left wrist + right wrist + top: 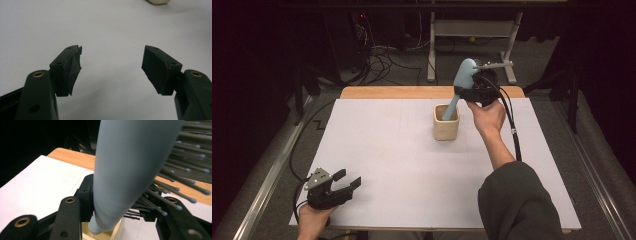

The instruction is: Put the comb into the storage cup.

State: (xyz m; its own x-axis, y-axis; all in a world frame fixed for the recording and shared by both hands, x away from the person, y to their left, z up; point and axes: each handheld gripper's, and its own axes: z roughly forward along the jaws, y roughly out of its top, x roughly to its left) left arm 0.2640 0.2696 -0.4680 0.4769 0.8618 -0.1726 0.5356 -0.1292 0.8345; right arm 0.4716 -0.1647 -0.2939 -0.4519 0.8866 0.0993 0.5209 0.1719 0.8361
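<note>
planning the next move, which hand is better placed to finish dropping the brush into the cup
Right. Its tool is shut on the pale blue hairbrush, handle already in the beige square cup. The left tool sits open at the table's near corner.

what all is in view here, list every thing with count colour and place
hairbrush: 1, pale blue with dark bristles, held tilted above the cup, handle end dipping into it
cup: 1, cream, squarish, on the white sheet right of centre toward the far side
white sheet: 1, white, covering most of the table
table: 1, light wood, edge showing along the far side
desk frame: 1, pale grey, on the floor beyond the table
cables: several, dark, on the floor beyond the table
left tongs: 1, black, open, near left corner, holding nothing
right tongs: 1, black, closed on the hairbrush above the cup
hands: 2, left at bottom edge, right with dark sleeve
</note>
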